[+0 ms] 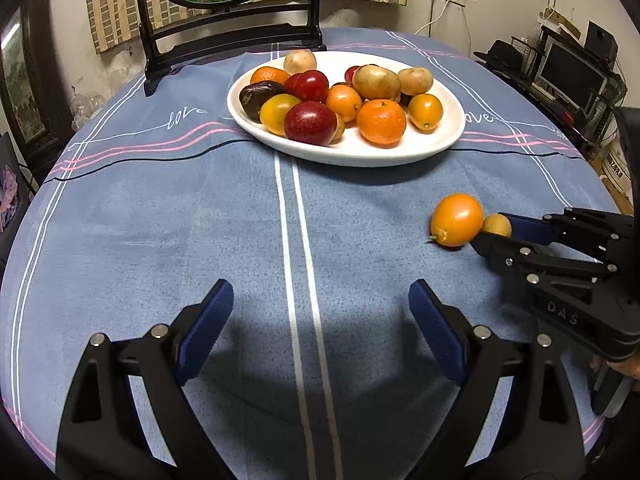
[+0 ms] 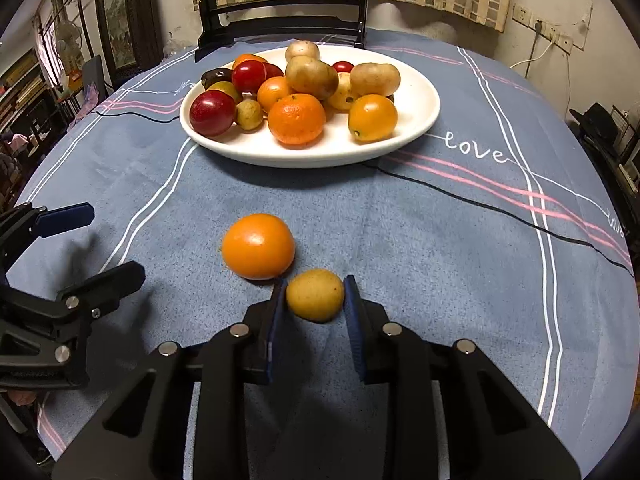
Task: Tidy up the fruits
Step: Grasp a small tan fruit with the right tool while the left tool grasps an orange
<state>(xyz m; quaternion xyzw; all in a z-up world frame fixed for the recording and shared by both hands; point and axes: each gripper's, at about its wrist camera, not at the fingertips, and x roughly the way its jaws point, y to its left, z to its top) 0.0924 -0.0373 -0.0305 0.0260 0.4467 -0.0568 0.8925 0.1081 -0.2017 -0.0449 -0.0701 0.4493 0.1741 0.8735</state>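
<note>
Blue striped cloth (image 1: pixel 200 208) covers the round worktop (image 2: pixel 460 260), with "love" stitched in white near the plate. Behind it stands a dark frame (image 1: pixel 224 36) holding an oval panel, cut off at the top in both views; curtains and wall sockets show past it, and cluttered shelves sit blurred at the edges.

A white plate (image 2: pixel 416 120) at the far middle carries a heap of fruit: a mandarin (image 2: pixel 296 118), red plums (image 2: pixel 212 113), yellow-orange fruits and several tan ones. Those at the back are partly hidden by the front ones, so the count is hard to make out.

Two fruits lie on the cloth nearer the cameras, well apart from the plate. An orange fruit (image 2: pixel 258 246) rests free, with the small tan fruit (image 2: pixel 315 295) just beside it. The right tongs (image 2: pixel 315 300) are clenched on this tan fruit, a blue pad pressing each side; it sits low at the cloth, but whether it touches cannot be told. In the left view, most of it is hidden behind the orange fruit and the tong tips.

The left tongs (image 1: pixel 320 308) hang released, wide apart over bare cloth, nothing between them. A bit of hand (image 1: pixel 624 368) shows at the right edge.
</note>
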